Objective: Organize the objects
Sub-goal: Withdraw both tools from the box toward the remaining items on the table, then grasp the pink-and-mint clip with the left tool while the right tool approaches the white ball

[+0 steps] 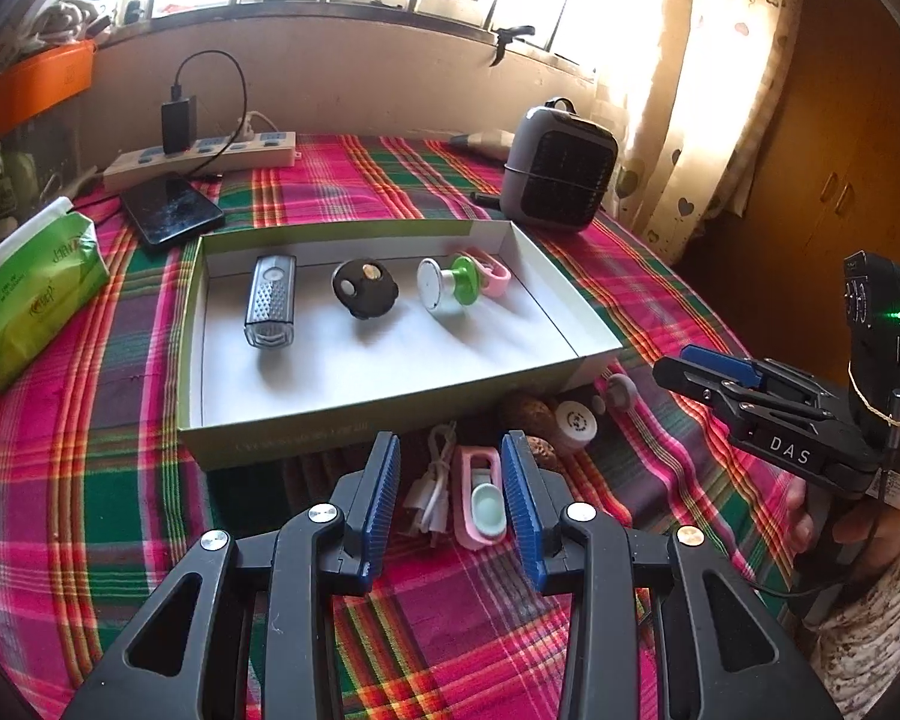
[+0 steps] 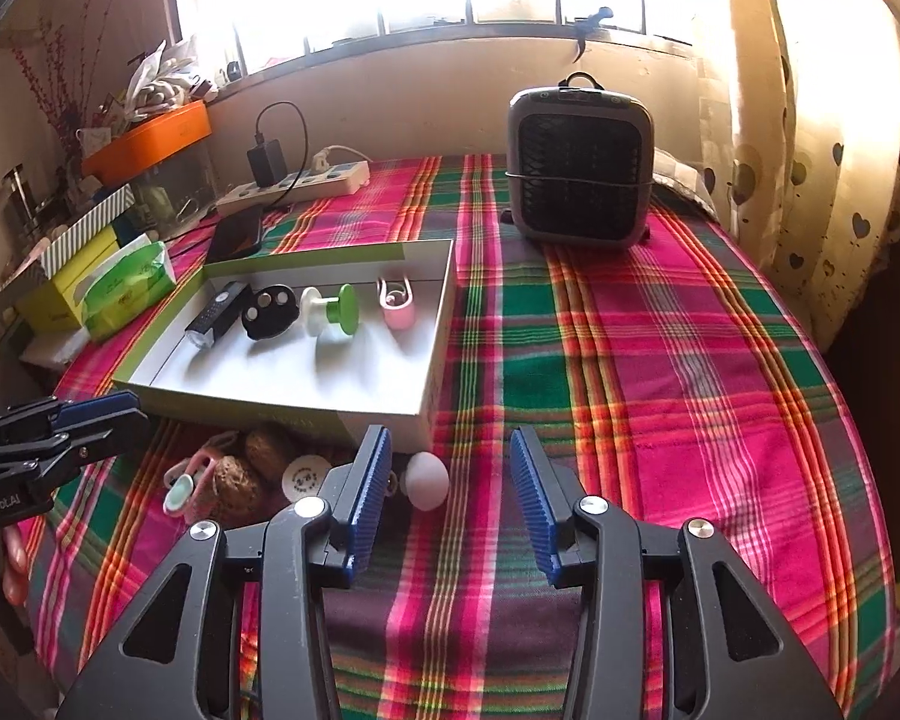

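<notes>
A shallow green-sided box (image 1: 390, 414) (image 2: 438, 372) holds a silver bike light (image 1: 270, 300) (image 2: 216, 315), a black round gadget (image 1: 364, 288) (image 2: 270, 312), a white and green piece (image 1: 444, 285) (image 2: 330, 309) and a pink clip (image 1: 491, 270) (image 2: 397, 306). In front of the box lie a white cable (image 1: 429, 492), a pink clip with a mint pad (image 1: 480, 495) (image 2: 189, 480), two brown nuts (image 1: 525, 414) (image 2: 252, 465), a white cap (image 1: 576, 423) (image 2: 306, 477) and a pale pink ball (image 2: 427, 480). My left gripper (image 1: 450, 501) is open, hovering over the pink clip. My right gripper (image 2: 450, 504) is open and empty right of the ball.
A grey fan heater (image 1: 561, 162) (image 2: 579, 171) stands behind the box. A power strip (image 1: 204, 159), a black phone (image 1: 171, 210) and a green tissue pack (image 1: 30, 294) lie to the left. The plaid cloth (image 2: 660, 360) covers the table.
</notes>
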A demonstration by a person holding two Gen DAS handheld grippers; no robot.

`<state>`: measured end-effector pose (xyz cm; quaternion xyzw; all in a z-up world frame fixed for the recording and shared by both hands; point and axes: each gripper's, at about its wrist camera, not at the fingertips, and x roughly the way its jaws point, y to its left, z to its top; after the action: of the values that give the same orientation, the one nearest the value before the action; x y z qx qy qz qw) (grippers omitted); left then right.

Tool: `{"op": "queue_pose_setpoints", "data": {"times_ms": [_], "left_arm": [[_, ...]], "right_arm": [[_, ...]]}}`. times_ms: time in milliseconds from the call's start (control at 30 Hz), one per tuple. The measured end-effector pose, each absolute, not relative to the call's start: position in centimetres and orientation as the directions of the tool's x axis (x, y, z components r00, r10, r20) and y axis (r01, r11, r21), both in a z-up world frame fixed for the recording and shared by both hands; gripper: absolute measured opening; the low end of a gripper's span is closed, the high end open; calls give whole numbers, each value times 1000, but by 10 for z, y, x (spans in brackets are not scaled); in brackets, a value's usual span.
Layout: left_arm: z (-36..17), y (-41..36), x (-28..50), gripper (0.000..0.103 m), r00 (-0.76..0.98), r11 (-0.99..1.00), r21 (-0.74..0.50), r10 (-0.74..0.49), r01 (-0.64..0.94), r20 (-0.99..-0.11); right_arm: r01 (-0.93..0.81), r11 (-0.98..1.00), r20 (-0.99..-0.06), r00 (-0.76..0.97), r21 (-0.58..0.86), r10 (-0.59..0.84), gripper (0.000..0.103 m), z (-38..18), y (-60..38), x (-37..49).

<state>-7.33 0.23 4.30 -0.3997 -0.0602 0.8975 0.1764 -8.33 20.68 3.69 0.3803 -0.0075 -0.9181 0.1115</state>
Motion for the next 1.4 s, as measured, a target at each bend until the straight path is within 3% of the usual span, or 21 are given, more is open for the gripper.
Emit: {"op": "queue_pose_setpoints", "data": {"times_ms": [1400], "left_arm": [[8,25,-77,33,-561,-935,-231,347,-269,-752]], "right_arm": [[258,-959,-746,-615,117,-256,43,14,199,-87]]}}
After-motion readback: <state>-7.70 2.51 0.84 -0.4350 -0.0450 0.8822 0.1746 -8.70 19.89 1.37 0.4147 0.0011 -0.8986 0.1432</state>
